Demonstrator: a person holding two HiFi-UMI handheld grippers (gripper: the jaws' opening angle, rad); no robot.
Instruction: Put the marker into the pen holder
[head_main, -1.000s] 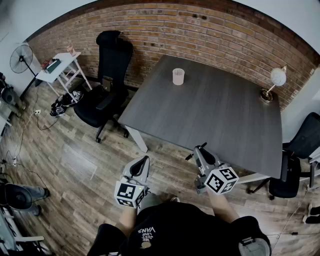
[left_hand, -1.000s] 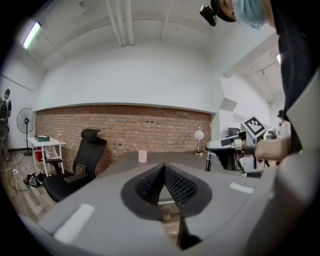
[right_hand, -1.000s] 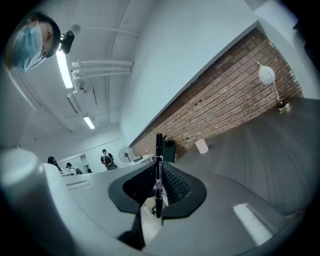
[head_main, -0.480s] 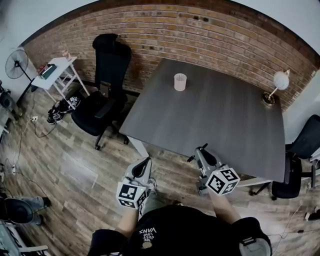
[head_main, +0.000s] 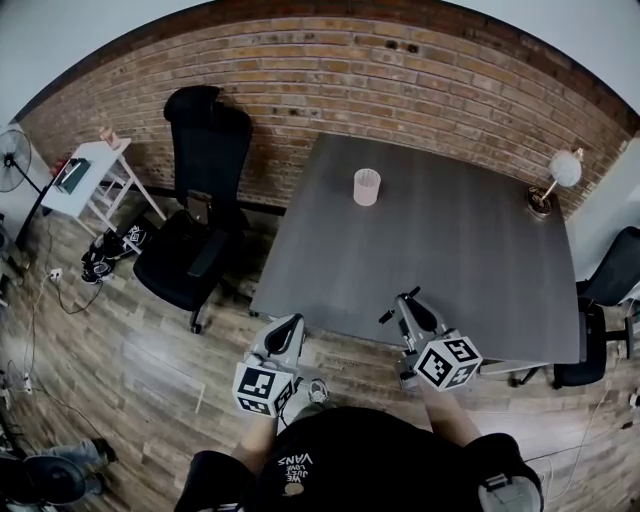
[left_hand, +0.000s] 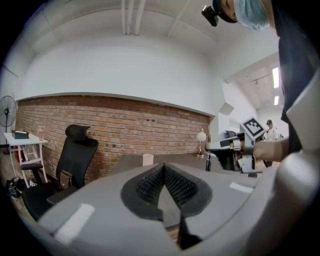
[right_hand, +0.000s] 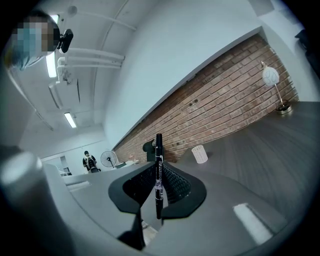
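Brick wall backs the grey worktop (head_main: 450, 260); the pen holder (head_main: 367, 186) stands near its far edge, well ahead of the right hand-held gripper (head_main: 405, 302) at the near edge. That one, the nearer, pinches the marker (right_hand: 159, 175) upright across its jaws. The left hand-held gripper (head_main: 290, 326) is pressed together, empty.

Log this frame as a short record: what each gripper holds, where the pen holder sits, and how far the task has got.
left gripper: jaws together, nothing between them, over the floor short of the table
right gripper: shut on the marker, which sits across the jaws
pen holder: upright on the table's far side, apart from both grippers
task status: marker not yet in the pen holder
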